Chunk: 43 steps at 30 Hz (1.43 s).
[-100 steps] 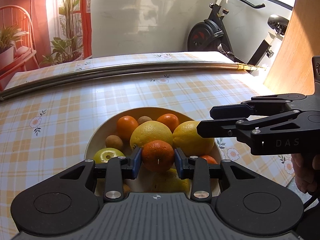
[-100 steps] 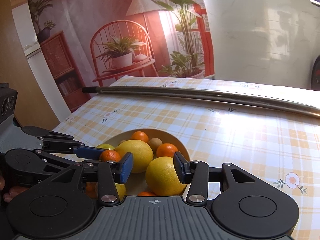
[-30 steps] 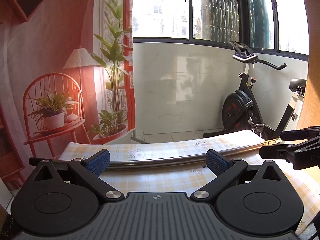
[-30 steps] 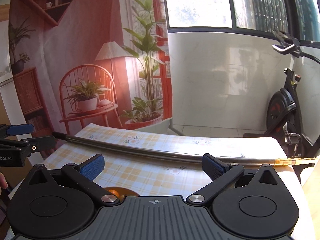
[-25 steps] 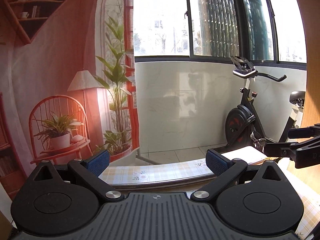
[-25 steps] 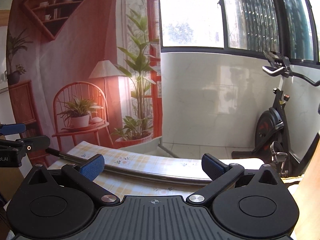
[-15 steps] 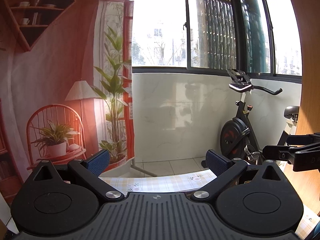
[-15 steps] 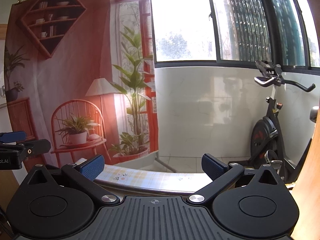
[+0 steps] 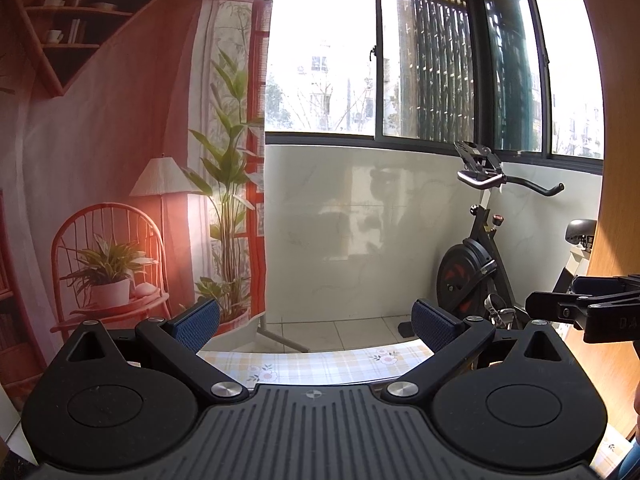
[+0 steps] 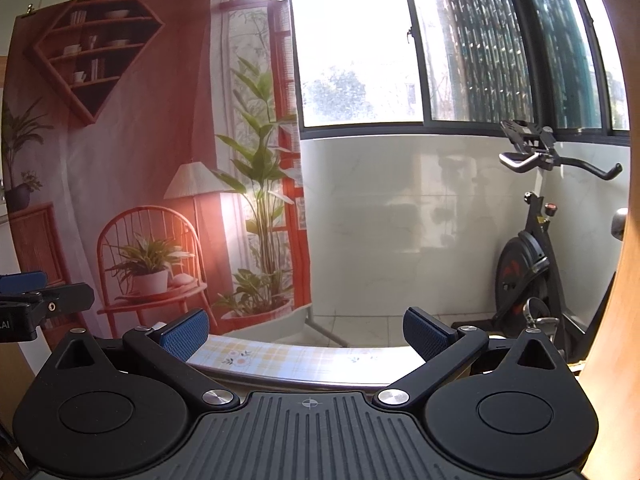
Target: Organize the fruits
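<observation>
I see my left gripper [image 9: 316, 322] and right gripper [image 10: 306, 330] with fingers spread wide, empty, above the yellow-checked floral counter [image 9: 320, 364].

Exercise bike [image 9: 476, 276] by the white wall. Printed backdrop [image 10: 132, 152] at left. Checked table [image 9: 320, 364] edge below.
</observation>
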Tool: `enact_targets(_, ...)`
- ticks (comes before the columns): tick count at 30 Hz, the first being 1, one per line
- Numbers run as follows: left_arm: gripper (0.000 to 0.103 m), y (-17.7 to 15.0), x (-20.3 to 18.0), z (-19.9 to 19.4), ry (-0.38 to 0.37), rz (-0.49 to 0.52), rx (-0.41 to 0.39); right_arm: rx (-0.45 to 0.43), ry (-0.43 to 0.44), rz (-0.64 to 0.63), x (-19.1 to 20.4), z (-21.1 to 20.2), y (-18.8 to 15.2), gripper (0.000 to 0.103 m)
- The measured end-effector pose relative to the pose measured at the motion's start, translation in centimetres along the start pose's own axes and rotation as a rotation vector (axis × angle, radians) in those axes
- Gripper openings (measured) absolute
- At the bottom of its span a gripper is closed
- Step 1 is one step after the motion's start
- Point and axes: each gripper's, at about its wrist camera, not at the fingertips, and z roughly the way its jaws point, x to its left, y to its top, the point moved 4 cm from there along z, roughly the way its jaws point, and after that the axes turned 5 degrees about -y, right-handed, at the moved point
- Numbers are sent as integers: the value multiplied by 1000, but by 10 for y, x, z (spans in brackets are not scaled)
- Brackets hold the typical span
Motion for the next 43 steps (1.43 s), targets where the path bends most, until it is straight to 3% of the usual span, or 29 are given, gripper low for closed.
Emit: enact_targets(43, 103, 0, 5, 8, -22, -16, 21, 16, 3, 13, 4, 2, 0, 103)
